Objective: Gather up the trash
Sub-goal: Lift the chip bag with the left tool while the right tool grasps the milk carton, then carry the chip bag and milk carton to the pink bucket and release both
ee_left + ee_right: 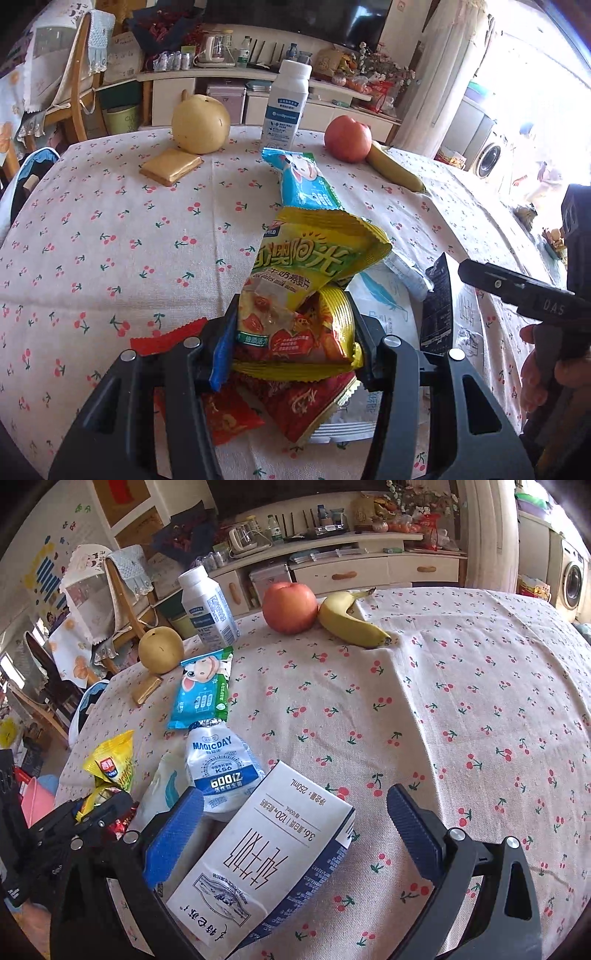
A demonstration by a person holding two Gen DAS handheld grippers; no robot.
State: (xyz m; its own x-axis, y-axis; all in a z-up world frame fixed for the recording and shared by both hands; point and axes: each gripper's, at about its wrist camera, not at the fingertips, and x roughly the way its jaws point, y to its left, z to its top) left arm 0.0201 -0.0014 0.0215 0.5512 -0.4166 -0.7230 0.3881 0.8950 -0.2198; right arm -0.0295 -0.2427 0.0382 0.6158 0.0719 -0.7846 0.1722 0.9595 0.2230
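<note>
My left gripper is shut on a yellow snack wrapper, held just above red wrappers on the cherry tablecloth. It also shows at the left of the right wrist view, with the yellow wrapper sticking up. My right gripper is open, its blue pads either side of a flattened white milk carton lying on the cloth. A white MAGICDAY pouch and a blue wet-wipe packet lie just beyond it. The blue packet lies past the yellow wrapper.
Farther back stand a pear, a white bottle, an apple, a banana and a gold-wrapped biscuit. A wooden chair and cabinets lie beyond the table's far edge. The cloth stretches to the right.
</note>
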